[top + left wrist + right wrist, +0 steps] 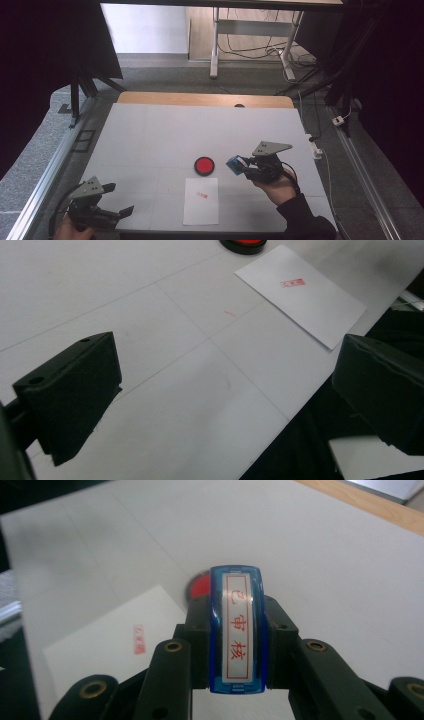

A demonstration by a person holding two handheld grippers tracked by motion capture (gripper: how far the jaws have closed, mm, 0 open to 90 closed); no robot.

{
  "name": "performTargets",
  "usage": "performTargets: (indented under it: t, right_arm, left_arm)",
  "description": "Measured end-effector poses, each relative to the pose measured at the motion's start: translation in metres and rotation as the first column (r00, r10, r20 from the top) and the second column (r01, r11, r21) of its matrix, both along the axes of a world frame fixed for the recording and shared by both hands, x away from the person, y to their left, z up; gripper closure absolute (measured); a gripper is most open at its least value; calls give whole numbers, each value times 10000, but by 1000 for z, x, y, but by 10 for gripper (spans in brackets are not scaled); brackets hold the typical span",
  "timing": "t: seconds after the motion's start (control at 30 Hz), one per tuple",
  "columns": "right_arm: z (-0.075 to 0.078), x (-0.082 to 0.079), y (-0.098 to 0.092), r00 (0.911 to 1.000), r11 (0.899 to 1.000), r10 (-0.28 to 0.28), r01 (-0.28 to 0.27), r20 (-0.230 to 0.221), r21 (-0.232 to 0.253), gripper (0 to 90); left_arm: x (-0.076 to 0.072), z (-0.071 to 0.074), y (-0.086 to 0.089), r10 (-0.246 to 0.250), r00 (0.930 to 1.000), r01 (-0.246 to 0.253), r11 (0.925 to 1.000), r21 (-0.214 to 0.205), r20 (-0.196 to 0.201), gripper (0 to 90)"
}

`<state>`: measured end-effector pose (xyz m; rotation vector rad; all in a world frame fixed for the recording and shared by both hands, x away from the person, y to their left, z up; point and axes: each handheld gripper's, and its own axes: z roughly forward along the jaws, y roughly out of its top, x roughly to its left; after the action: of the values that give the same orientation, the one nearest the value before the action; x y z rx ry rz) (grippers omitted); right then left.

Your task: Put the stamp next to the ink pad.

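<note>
You are holding the stamp (237, 630) in the right gripper (237, 645), with the two black jaws pinching its blue plastic body from either side and its label facing the camera. In the high view, the stamp (235, 164) is hanging above the table (150, 135), just to the right of the red ink pad (204, 166) and beyond the upper right corner of the paper sheet (201, 210). The sheet is already carrying one red imprint (202, 195).

Your left gripper (120, 200) is waiting near the front left corner of the table with its jaws spread wide and nothing between them.

Handling judgement: the stamp is looking like a small, light, rigid plastic block. Its glossy shell is probably slippery, so you are relying on squeeze rather than on surface friction. You are gripping the two long flat sides at about mid-height, which is the correct place: flat faces are seating squarely on the pads and are resisting twist. Avoid taking it by the rounded ends or the label face, since it could rotate or slide there. The paper sheet is thin and loose, so it may shift or lift with the stamp; your free left gripper is available to steady it.
</note>
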<state>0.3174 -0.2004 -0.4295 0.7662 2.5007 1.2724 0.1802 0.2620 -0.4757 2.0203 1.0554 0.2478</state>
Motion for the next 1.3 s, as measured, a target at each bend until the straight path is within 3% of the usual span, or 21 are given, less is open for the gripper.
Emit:
performTargets:
  t: [0.3, 0.63, 0.93, 1.3]
  right_arm:
    - [-11, 7, -12, 9980, 9907, -609, 625, 171, -1205, 702]
    - [-29, 22, -25, 9915, 9601, -1297, 1271, 62, -2489, 703]
    - [-42, 32, -26, 9872, 9407, -1579, 1436, -221, -3075, 702]
    - [-47, 34, -24, 9878, 9386, -1501, 1291, -419, -3198, 702]
  left_arm:
    - [-4, -1, 7, 321, 9995, -321, 9994, 155, -13, 0]
    - [-4, -2, 8, 516, 9987, -514, 9983, 289, -50, 0]
    - [-3, -2, 7, 449, 9989, -444, 9984, 363, -135, 0]
    - [-3, -2, 8, 424, 9989, -417, 9985, 343, -177, 0]
